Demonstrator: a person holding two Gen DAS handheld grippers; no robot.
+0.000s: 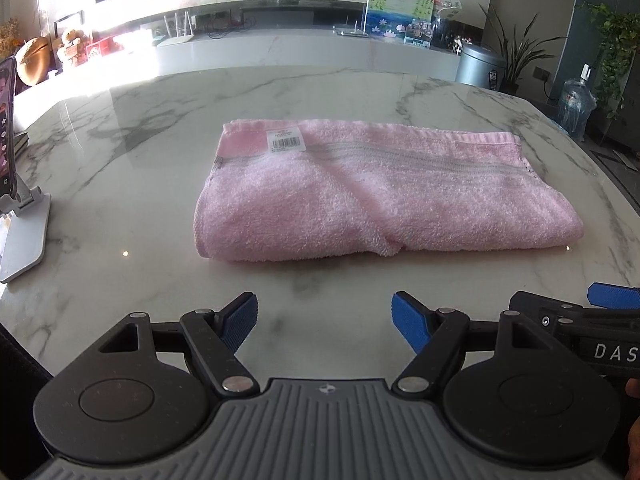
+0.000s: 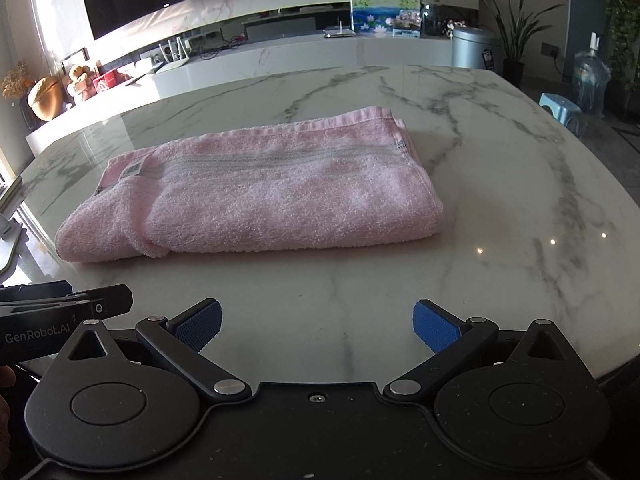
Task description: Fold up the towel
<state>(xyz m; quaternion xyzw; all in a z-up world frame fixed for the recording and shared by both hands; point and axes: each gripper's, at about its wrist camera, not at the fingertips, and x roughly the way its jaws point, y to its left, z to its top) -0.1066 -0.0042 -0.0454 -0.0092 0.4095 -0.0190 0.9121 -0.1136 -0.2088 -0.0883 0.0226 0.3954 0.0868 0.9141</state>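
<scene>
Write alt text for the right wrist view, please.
A folded pink towel lies on a white marble table, untouched. The right gripper hangs open short of it, holding nothing, and the left gripper pokes in at the lower left edge.

Folded pink towel (image 2: 256, 192) — marble table (image 2: 500, 184), jaws apart

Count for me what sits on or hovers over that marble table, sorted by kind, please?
Folded pink terry towel with a barcode label: 1
Phone on a white folding stand: 1
Black hand-held gripper with blue pads, both open: 2 (left hand-held gripper, right hand-held gripper)
Total: 4, all on or over the white marble table.
</scene>
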